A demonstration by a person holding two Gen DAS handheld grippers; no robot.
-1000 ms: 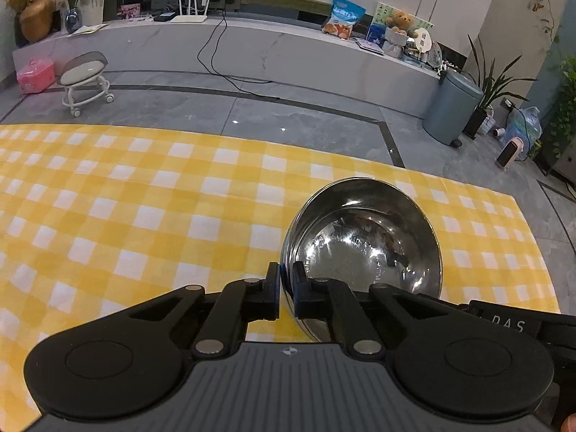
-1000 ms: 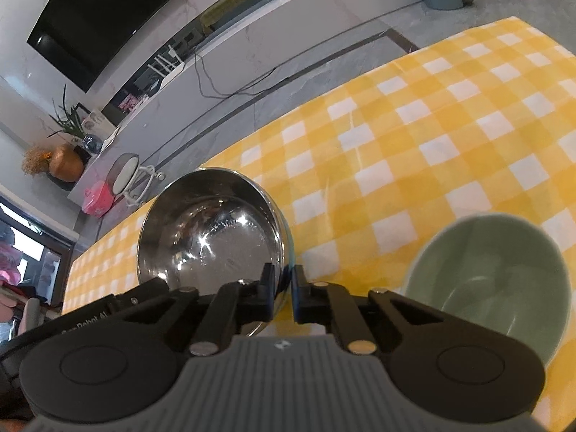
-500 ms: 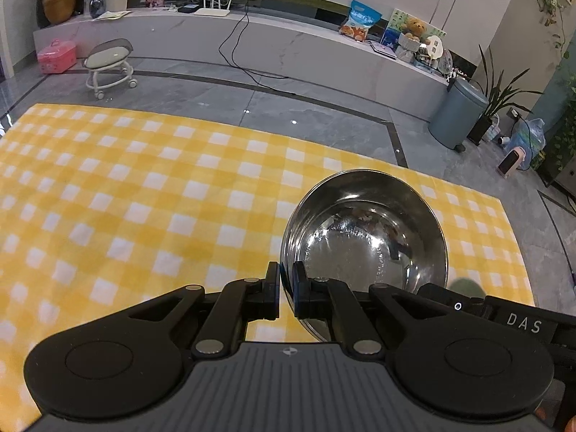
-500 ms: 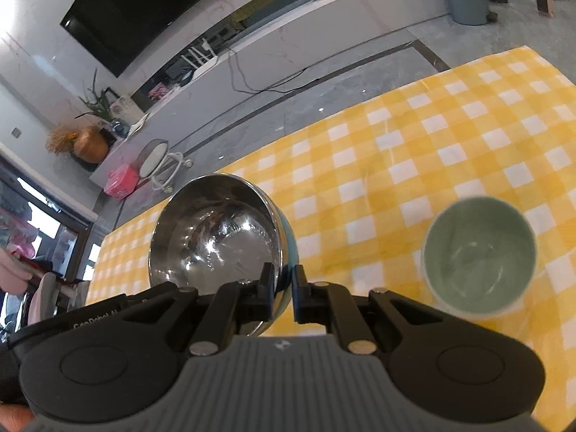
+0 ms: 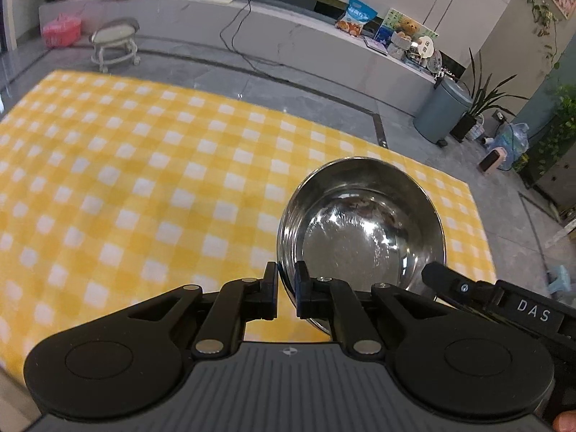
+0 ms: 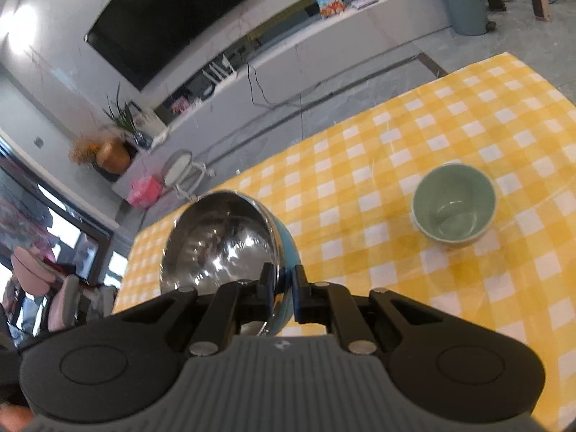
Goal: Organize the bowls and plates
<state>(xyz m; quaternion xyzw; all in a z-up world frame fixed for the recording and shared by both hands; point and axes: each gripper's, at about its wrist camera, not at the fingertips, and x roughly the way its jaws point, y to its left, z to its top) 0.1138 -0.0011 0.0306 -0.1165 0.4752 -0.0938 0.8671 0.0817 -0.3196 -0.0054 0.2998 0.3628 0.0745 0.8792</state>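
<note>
The left gripper (image 5: pixel 286 289) and right gripper (image 6: pixel 284 293) both pinch the steel bowl's (image 5: pixel 360 230) rim, holding it above the checked cloth (image 5: pixel 144 180). Keep it level (probably bound for the green bowl (image 6: pixel 454 204)) and lower both sides together.

Soft indoor light, with some blur and bent edges.

The room is evenly lit, a bit dim and gray. White shiny spots sit inside the metal bowl (image 5: pixel 360 230). In the right wrist view a bright glow shows on the wall (image 6: pixel 25 25) at upper left, and daylight comes through a window (image 6: pixel 61 230) at far left. That view is smeary. Straight lines bend near the edges.
</note>
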